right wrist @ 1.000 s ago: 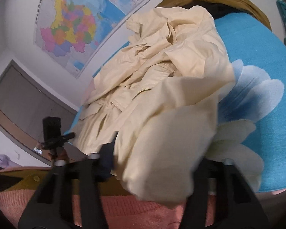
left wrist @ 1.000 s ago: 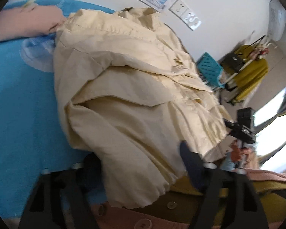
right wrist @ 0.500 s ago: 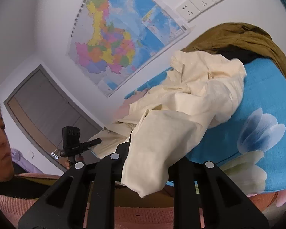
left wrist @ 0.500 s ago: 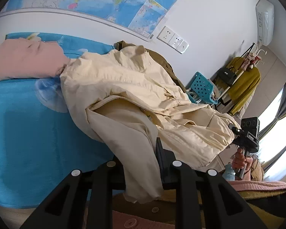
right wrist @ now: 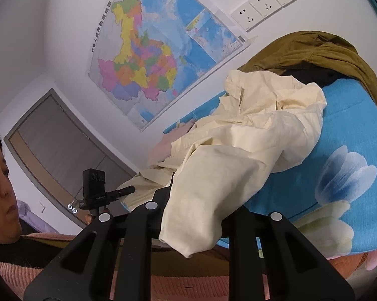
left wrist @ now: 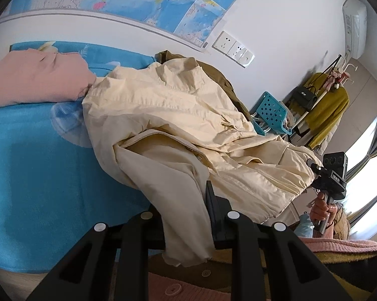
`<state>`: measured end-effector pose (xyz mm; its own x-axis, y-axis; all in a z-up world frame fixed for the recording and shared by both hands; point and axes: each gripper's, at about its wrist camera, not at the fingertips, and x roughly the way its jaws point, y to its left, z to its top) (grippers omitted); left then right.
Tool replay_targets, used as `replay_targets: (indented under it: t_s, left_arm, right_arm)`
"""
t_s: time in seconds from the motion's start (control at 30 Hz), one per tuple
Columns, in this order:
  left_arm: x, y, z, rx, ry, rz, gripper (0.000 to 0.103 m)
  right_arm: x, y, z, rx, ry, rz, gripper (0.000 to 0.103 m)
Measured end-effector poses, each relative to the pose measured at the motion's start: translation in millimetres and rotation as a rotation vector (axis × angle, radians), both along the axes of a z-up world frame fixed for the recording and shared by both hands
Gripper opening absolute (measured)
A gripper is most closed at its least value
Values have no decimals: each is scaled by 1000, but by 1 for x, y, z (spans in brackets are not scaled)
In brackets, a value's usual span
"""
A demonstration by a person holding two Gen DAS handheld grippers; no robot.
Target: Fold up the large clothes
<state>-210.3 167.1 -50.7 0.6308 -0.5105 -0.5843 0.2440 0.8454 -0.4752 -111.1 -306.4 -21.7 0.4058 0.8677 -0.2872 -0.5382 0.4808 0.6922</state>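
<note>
A large cream jacket (left wrist: 173, 120) lies crumpled on the blue flowered bed cover (left wrist: 32, 170). My left gripper (left wrist: 185, 213) is shut on one cream sleeve end, which hangs down between its fingers. My right gripper (right wrist: 191, 210) is shut on the other cream sleeve (right wrist: 213, 180), whose cuff droops below the fingers. The jacket (right wrist: 263, 115) stretches from both grippers back toward the wall. Each view shows the other hand-held gripper (left wrist: 331, 175) (right wrist: 98, 193) off to the side.
A pink garment (left wrist: 32, 80) lies at the bed's left. An olive garment (right wrist: 314, 55) lies behind the jacket by the wall. A teal basket (left wrist: 271, 110) and a clothes rack with a yellow garment (left wrist: 326, 110) stand to the right. A person's face (right wrist: 0, 175) is at left.
Both grippers have closed on the sleeve ends and pulled back and up from the bed; the jacket has been drawn out longer toward me.
</note>
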Motion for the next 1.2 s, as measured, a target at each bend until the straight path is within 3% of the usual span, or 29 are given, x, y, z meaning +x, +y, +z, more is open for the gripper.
replay_targets:
  t_s: [1.2]
  left_arm:
    - [17,-7,29,60,-22,12,21]
  right_arm:
    - [34,2,23,22,-22,-54,18]
